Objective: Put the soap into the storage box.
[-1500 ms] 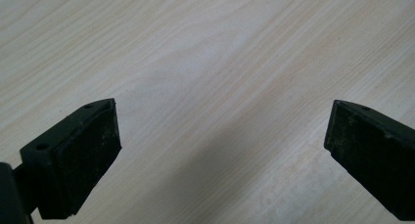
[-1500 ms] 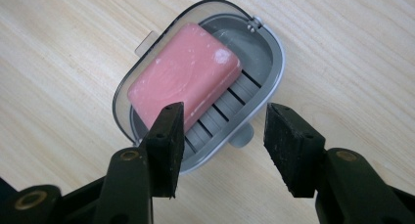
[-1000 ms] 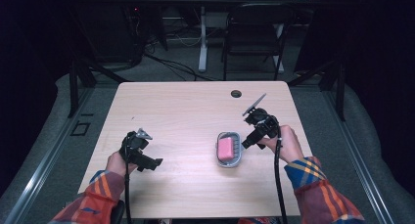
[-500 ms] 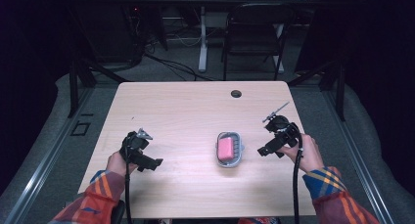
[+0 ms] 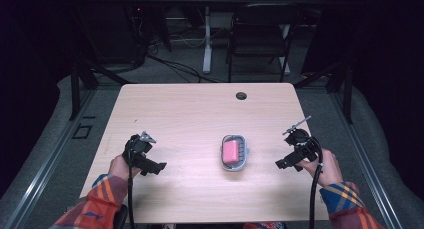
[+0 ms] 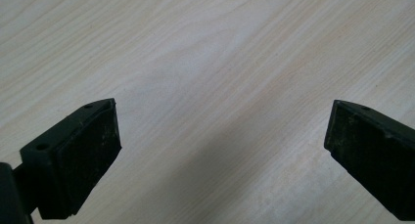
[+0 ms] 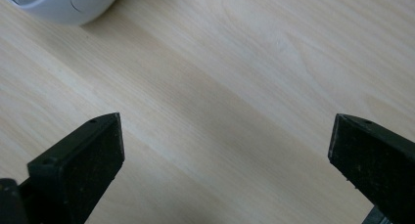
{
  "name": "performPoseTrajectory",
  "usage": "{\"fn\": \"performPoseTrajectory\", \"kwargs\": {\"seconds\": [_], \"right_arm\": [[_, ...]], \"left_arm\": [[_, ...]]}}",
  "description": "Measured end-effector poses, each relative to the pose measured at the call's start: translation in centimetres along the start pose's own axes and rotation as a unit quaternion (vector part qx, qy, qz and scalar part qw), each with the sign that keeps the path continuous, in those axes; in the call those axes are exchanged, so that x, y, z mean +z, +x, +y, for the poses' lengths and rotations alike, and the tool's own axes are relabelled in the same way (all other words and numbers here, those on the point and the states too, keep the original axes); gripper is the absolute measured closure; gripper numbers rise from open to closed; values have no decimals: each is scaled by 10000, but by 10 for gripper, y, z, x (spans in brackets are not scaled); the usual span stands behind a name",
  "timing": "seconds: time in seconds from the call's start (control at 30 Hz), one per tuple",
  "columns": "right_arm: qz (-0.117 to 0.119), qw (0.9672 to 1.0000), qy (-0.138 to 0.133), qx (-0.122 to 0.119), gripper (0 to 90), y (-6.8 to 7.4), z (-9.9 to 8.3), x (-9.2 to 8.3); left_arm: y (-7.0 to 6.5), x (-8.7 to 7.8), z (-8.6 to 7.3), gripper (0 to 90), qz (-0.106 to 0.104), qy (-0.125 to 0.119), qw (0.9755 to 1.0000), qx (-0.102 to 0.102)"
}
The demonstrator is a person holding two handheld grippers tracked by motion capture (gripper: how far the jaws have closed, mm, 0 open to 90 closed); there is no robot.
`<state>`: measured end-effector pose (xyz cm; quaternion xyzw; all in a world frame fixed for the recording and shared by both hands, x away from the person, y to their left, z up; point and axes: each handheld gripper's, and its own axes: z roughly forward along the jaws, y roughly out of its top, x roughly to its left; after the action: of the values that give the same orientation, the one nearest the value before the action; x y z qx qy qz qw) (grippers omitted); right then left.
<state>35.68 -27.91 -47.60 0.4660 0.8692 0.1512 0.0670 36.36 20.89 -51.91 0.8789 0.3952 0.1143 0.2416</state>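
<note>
Right of the soap dish (image 5: 234, 152), the right tool (image 5: 283, 164) gapes wide, newly opened, gripping nothing.

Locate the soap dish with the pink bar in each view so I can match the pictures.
High view: soap dish sits mid-table, between the two grippers, nearer the right gripper.
Left gripper view: not in this picture; bare wood between open jaws.
Right gripper view: its white corner shows at top left.
Shared landmark: the light wood table.

A pale wooden surface (image 5: 190, 119) with a dark round hole (image 5: 241, 95) at its far edge; beyond it a black chair (image 5: 258, 44)
</note>
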Motion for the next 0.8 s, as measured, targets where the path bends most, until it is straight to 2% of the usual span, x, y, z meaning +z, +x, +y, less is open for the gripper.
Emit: {"fn": "performPoseTrajectory", "kwargs": {"seconds": [0.27,0.37,0.4,0.47,0.5,0.53,0.57,0.63,0.73,0.77,0.8], "right_arm": [[-49,9994,338,34,0,-5,-29,16],[-20,9993,362,89,0,-5,-38,22],[66,9993,339,119,0,-5,-41,24],[80,9994,312,153,0,-5,-48,26],[3,9995,302,130,0,-6,-51,27],[21,9996,131,267,0,-4,-56,30],[4,9995,251,207,0,-6,-57,30],[95,9994,247,236,0,-6,-60,33],[6,9993,317,172,0,-6,-61,36],[113,9994,267,210,0,-4,-61,37],[56,9993,339,119,1,-5,-60,37]], "left_arm": [[0,1,0,2,-8,25,10000,3],[0,1,0,2,-14,26,10000,5],[0,1,0,2,-12,25,10000,10],[0,1,0,2,-17,29,10000,6],[0,2,0,2,-13,35,10000,10],[0,2,0,2,-13,35,10000,10],[0,2,0,2,-17,40,10000,15],[-1,2,0,2,-10,55,10000,35],[-2,2,0,2,-25,56,10000,57],[-2,2,0,2,-20,66,10000,63],[-1,2,0,2,-42,64,10000,61]]}}
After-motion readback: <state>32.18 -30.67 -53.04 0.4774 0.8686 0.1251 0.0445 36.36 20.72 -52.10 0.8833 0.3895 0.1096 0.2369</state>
